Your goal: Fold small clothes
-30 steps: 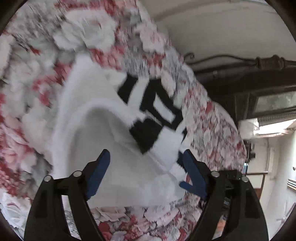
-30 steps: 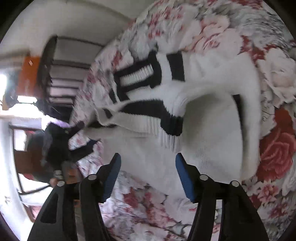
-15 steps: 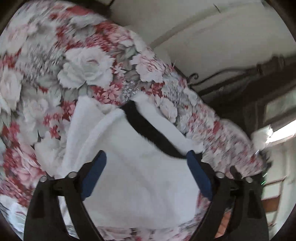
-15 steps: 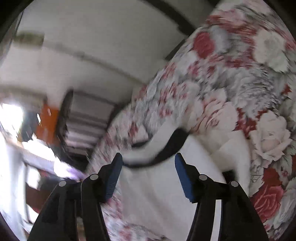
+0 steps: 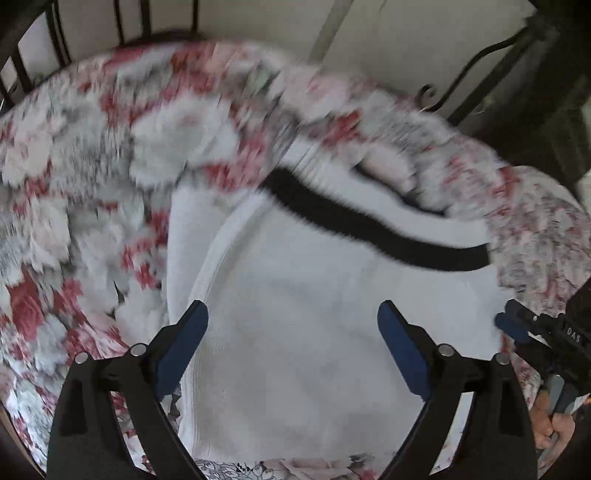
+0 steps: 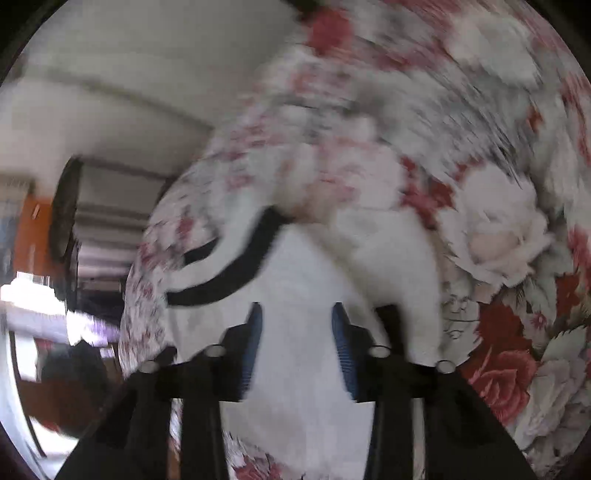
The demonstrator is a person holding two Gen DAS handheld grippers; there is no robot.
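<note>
A small white knitted garment [image 5: 295,266] with a black band [image 5: 369,229] lies folded on the floral bed sheet [image 5: 74,184]. My left gripper [image 5: 291,314] hovers over its plain white side, jaws wide and still opening, with nothing pinched. At that view's right edge, the blue tips of my right gripper [image 5: 511,325] sit by the garment's right border. In the right wrist view the garment [image 6: 306,280] and its band [image 6: 236,273] are blurred. My right gripper [image 6: 297,314] is closing, with white cloth showing in the gap between its pads.
A black metal bed frame [image 5: 480,59] and bars [image 5: 55,40] stand behind the bed against a pale wall [image 5: 258,22]. A hand [image 5: 550,432] holds the right gripper. Past the bed's left edge are dark furniture [image 6: 66,221] and an orange panel [image 6: 33,229].
The garment's black and white patterned part is folded under; a plain white face with one black band now shows. Left jaws widened, right jaws narrowed. Both views swung towards the bed's head.
</note>
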